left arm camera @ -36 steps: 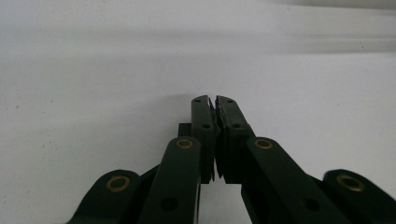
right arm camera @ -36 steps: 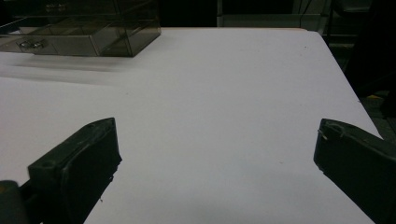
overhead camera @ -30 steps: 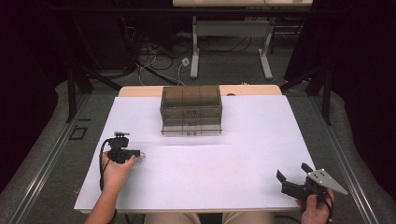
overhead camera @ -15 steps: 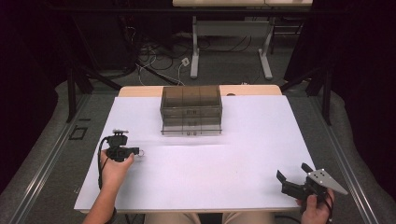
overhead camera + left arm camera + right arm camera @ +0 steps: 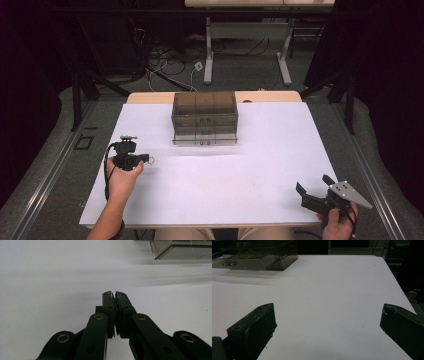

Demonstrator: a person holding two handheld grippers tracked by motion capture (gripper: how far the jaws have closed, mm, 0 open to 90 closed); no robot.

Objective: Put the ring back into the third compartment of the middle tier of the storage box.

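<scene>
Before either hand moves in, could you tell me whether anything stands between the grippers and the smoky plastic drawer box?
Nothing visible does. Bare white table lies between the shut left gripper and the drawer box, and likewise between the open right gripper and the box.

No legible text, label, brand, number or sign anywhere.

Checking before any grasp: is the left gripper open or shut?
Shut. The left gripper shows its two black jaws pressed together with nothing between them.
</scene>
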